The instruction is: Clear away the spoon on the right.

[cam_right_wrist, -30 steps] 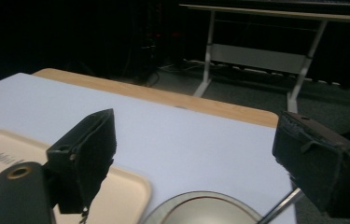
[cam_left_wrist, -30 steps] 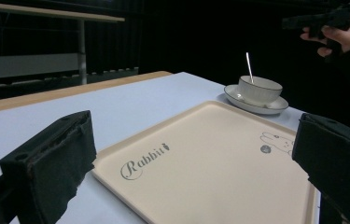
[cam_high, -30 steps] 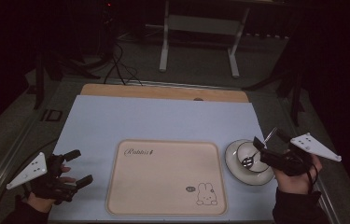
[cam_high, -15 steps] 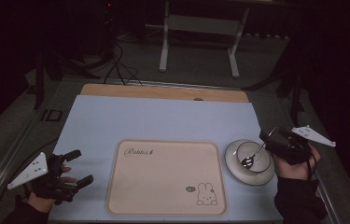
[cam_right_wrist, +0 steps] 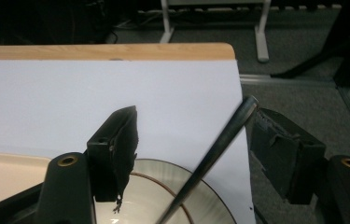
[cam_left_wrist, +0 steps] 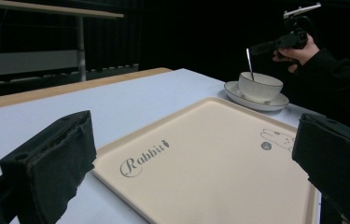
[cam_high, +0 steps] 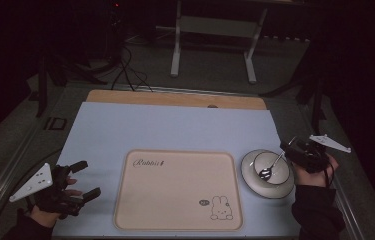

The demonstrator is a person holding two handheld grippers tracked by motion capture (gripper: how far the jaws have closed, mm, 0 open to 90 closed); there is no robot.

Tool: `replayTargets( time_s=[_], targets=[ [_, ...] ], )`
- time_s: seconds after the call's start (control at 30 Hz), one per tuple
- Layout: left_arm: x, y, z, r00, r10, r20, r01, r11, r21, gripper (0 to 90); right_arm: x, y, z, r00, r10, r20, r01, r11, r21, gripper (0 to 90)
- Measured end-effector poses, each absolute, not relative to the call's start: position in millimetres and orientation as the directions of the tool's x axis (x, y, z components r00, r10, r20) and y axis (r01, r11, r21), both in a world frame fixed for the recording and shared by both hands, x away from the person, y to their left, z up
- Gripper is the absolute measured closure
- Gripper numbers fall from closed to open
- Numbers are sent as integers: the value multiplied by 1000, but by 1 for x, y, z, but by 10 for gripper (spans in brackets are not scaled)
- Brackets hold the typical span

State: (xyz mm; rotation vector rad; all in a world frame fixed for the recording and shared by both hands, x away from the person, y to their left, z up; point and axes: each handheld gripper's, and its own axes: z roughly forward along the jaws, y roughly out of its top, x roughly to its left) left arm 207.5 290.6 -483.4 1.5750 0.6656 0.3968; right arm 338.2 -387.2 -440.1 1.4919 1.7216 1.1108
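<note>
With its jaws apart around the handle, the right claw (cam_high: 291,148) could drop the spoon (cam_high: 271,166) in the far-right bowl (cam_high: 270,171), while the left claw (cam_high: 86,179) rests agape near-left.

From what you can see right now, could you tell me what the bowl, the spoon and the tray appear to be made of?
The bowl looks like glazed white ceramic: smooth, thick-walled, with a soft sheen, like the saucer under it. The spoon seems to be metal, probably steel: a thin grey handle with a bright streak. The tray is likely matte beige plastic, judging by its molded raised rim and printed rabbit; melamine is possible.
</note>
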Motion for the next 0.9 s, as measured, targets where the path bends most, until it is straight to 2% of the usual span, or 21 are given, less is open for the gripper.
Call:
replayTargets(
  time_s=[0.3,0.63,0.9],
  targets=[
    [209,290,-484,770,624,-135,187,-19,982,0,350,-398,-456,-154,979,132,527,-32,850,342],
    [210,289,-485,769,626,-132,190,-27,981,0,366,-409,-457,-141,969,201,548,-92,831,398],
    [211,289,-486,768,625,-135,193,-26,981,0,371,-410,-457,-158,964,213,562,-90,822,632]
  ],
)
